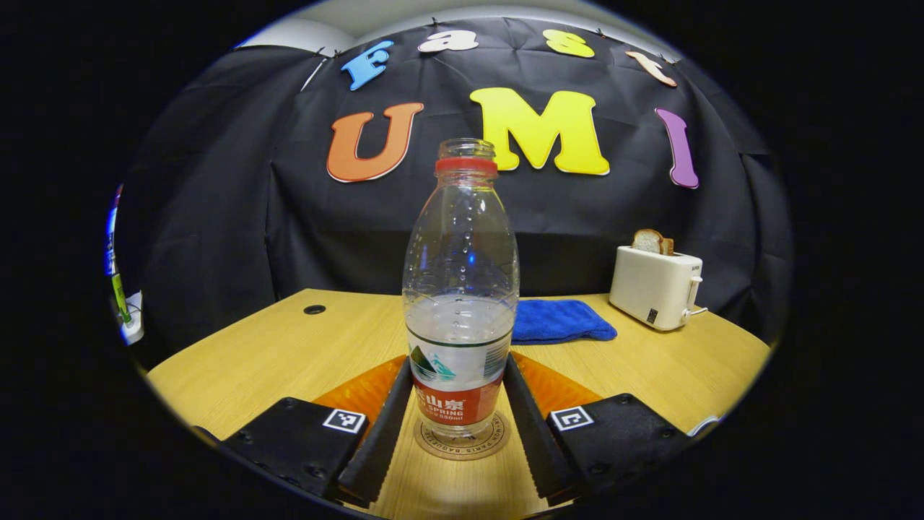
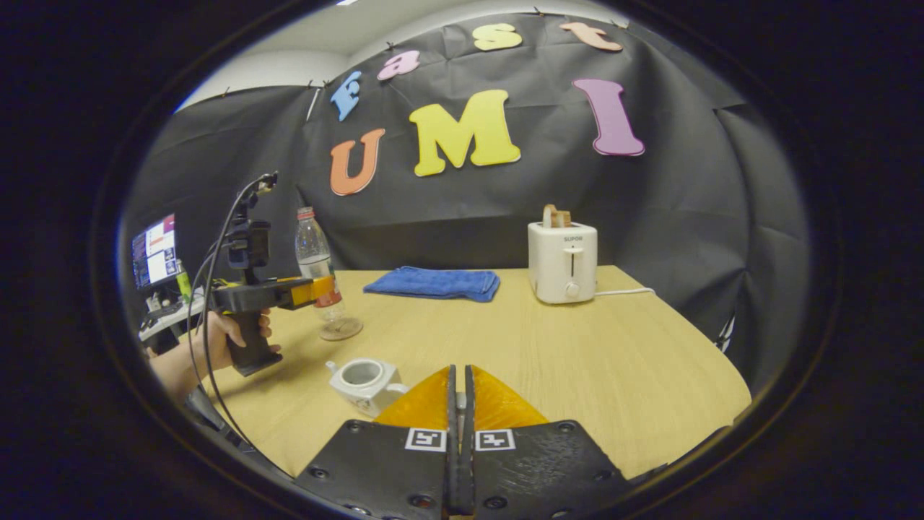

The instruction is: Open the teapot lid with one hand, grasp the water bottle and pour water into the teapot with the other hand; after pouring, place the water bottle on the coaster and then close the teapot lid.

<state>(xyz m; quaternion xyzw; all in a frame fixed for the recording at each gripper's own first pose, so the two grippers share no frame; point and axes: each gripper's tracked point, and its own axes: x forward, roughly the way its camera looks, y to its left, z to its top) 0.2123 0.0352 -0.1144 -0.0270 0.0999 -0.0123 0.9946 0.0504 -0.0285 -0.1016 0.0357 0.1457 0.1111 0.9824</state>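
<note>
The wooden table (image 2: 548, 361) carries a blue towel (image 2: 433, 282) at twelve o'clock, a toaster (image 2: 562, 261) at one, an open teapot (image 2: 364, 383) at seven, and a coaster (image 1: 462, 438) under the water bottle (image 1: 460, 303) at ten.

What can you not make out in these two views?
- Water inside the teapot: right gripper view, too small.
- Whether the left gripper presses the water bottle: left gripper view, contact edges unclear.
- Coaster: left gripper view, mostly covered by the bottle.
</note>
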